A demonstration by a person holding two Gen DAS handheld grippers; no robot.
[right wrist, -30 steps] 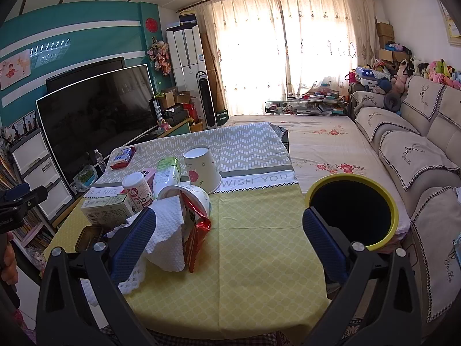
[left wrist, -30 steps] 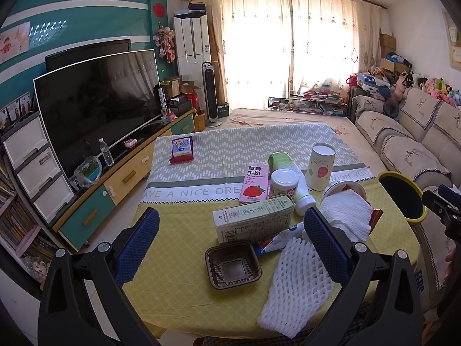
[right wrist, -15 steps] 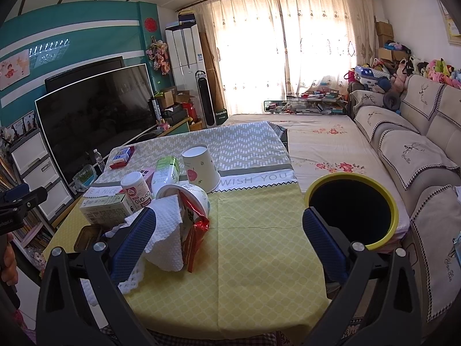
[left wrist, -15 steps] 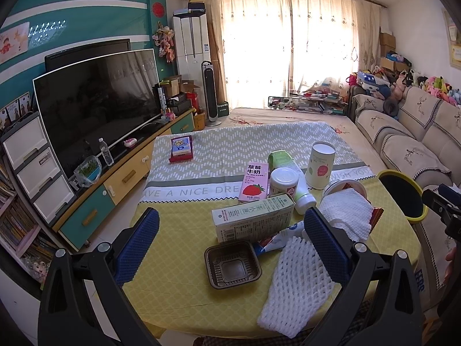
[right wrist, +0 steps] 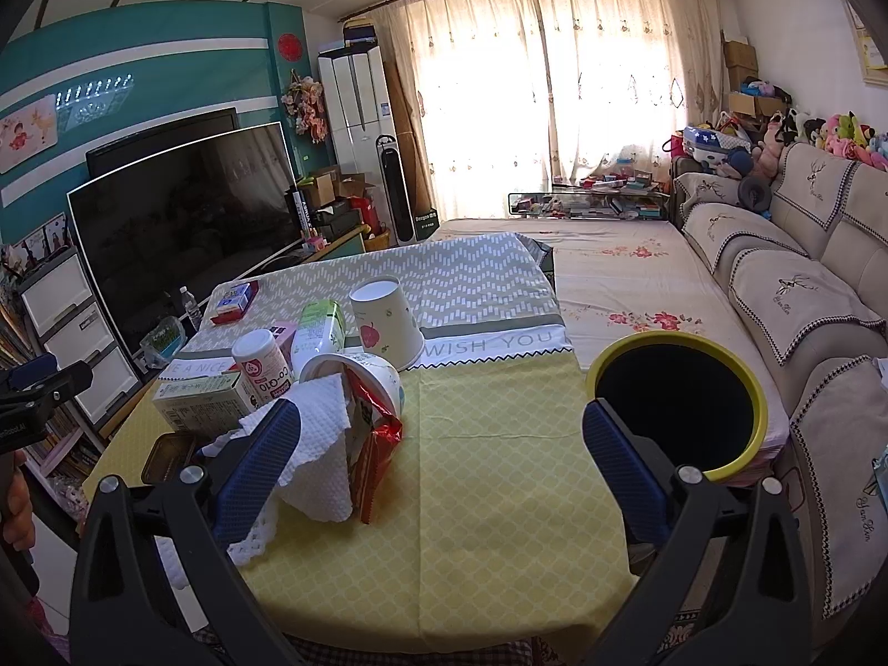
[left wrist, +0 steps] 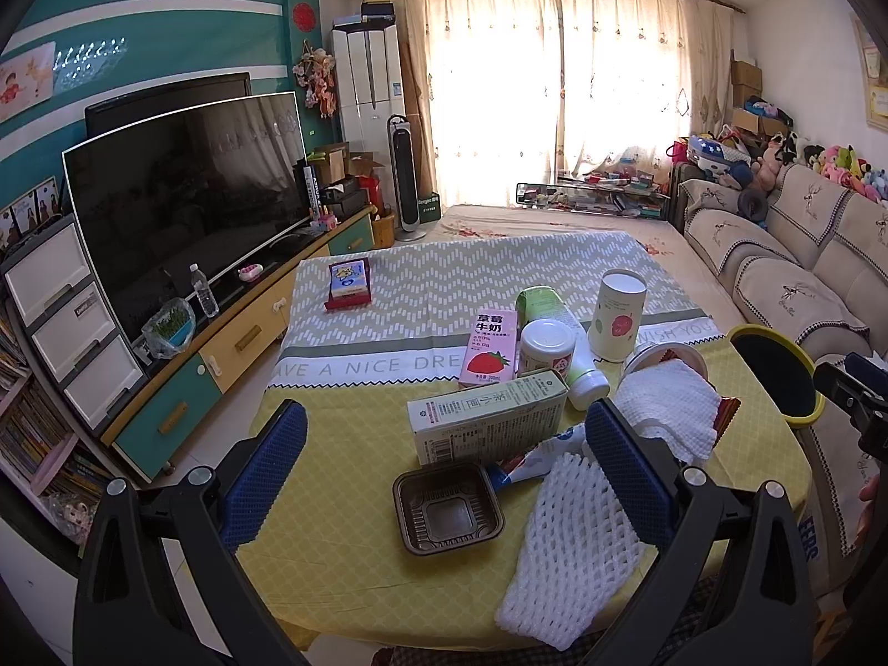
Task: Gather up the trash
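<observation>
White foam fruit netting [left wrist: 571, 544] lies nearest the left tongs [left wrist: 444, 477], limp and featherweight on the yellow end of the tabletop [left wrist: 333, 499]; it will squash flat under any pinch, so a bite across its middle should do. Just beside it sits the brown plastic tray [left wrist: 448, 506], thin and springy, best nipped by one rim wall. Behind that, the pale tea carton [left wrist: 488, 422] lies on its side, stiff at the edges, likely empty and light, wanting a grip across its narrow faces. Paper towel [right wrist: 319, 433] drapes over a tipped white tub [right wrist: 361, 383] with a red foil wrapper [right wrist: 377, 444] hanging out, all soft, crinkly stuff, the foil probably slippery. Further back stand the strawberry milk carton [left wrist: 485, 349], a capped Co-Q10 jar [right wrist: 263, 369] and an upside-down paper cup [right wrist: 386, 327]. Both left and right tongs [right wrist: 441, 455] gape wide, holding nothing. Off the table's right edge waits the yellow-rimmed bin [right wrist: 677, 405], mouth up.
</observation>
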